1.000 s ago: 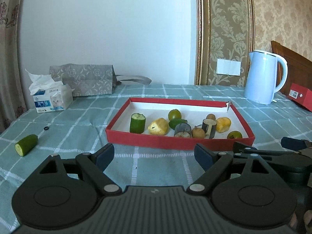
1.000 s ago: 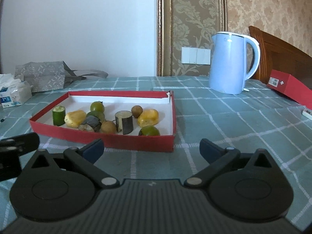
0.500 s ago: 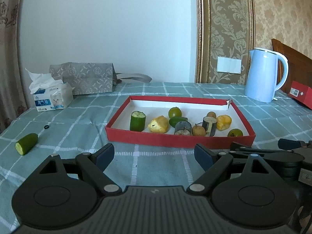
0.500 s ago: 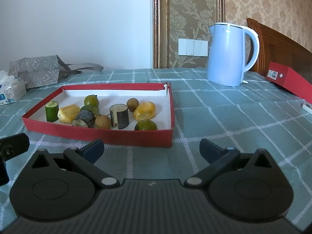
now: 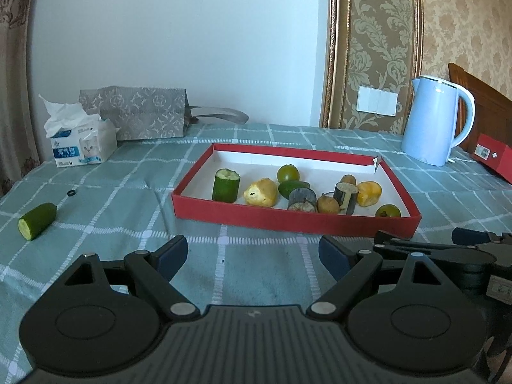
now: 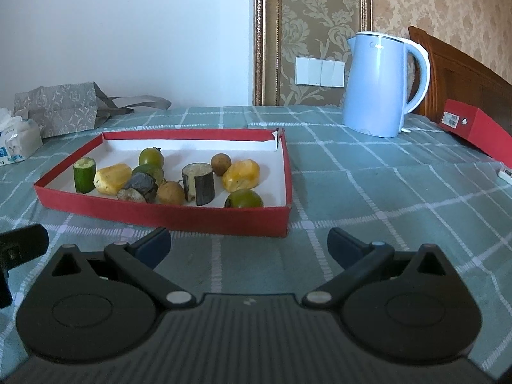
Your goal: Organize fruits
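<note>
With both grippers' fingers open and empty, left gripper (image 5: 252, 254) and right gripper (image 6: 249, 244), the stray cucumber (image 5: 37, 220) at nine o'clock of the tray (image 5: 288, 220) may roll away if nudged.

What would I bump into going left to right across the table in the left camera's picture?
Cut cucumber piece → tissue pack → patterned paper bag → red tray of fruit → pale blue kettle → red box.
</note>
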